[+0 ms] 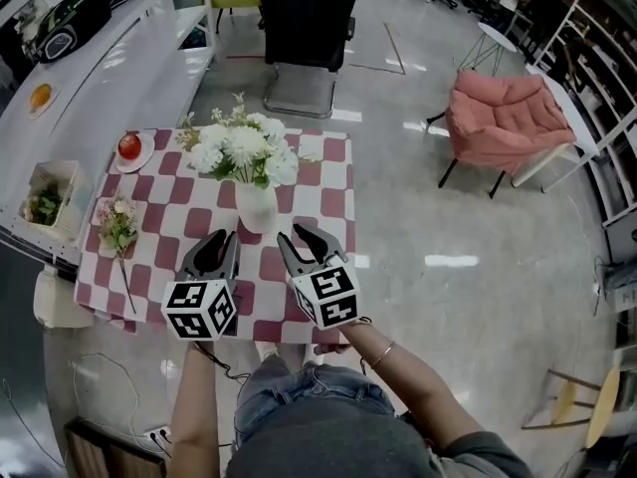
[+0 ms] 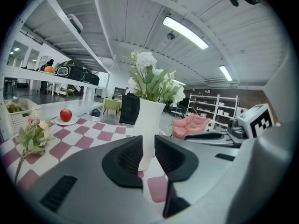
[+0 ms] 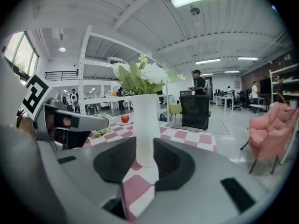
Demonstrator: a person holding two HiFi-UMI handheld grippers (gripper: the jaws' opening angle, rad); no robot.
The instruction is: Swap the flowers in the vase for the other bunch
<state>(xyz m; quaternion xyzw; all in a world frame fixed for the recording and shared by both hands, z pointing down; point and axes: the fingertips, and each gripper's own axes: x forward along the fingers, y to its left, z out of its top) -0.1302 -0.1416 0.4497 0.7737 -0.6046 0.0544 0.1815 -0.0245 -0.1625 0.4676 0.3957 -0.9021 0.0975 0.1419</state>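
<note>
A white vase [image 1: 256,207] stands mid-table on the red-and-white checked cloth [image 1: 328,192], holding white flowers [image 1: 242,150] with green leaves. The other bunch [image 1: 119,225], small and pinkish, lies flat on the cloth at the left edge. Both grippers hover over the table's near side, pointing at the vase and short of it. My left gripper [image 1: 221,239] has a narrow gap between its jaws with nothing in it; beyond that gap stands the vase [image 2: 149,120]. My right gripper [image 1: 291,233] is open a little wider and empty, and the vase [image 3: 145,125] stands beyond.
A red apple on a plate [image 1: 129,147] sits at the table's far left corner. A white basket [image 1: 48,199] rests on the counter to the left. A black chair [image 1: 304,38] stands behind the table and a pink armchair [image 1: 508,118] to the right.
</note>
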